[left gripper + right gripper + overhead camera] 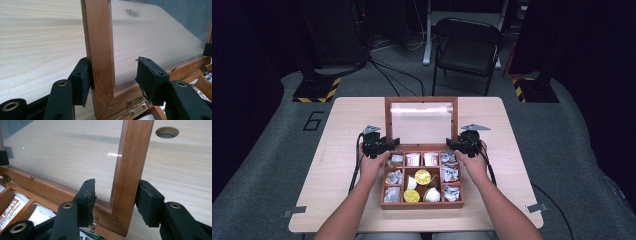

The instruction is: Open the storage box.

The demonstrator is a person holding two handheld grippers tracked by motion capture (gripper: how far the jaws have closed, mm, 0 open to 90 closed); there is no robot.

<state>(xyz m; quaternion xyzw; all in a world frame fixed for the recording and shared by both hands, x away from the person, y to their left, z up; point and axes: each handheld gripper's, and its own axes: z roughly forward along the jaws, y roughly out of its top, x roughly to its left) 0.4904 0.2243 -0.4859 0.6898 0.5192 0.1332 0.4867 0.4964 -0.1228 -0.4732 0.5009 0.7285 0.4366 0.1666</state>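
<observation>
Fingers of the left hand [80, 82] straddle the left upright of the lid [98, 50]. The outer pad lies against the wood and the inner pad stands off it, on the glass side, so they are apart and not clamped. The lid stands upright at the far edge of the wooden box [422, 205], which sits in the middle of the bench [347, 150], toward its near edge. The box's compartments hold sachets [393, 194] and small yellow-lidded cups [422, 176].

The lid is a stiff wooden frame around a clear pane [150, 37], held to the box by small brass hinges [136, 106]. It probably swings freely and is light, but the pane looks slippery and could crack or smear. The uprights of the frame are the places to take hold, not the glass. With nothing gripping it, the lid could drop shut if nudged forward.

On the right, the right fingers [86, 200] bracket the lid's right upright in the same way. The outer pad is at the wood and the inner one has a gap before the frame, so they too are apart.
</observation>
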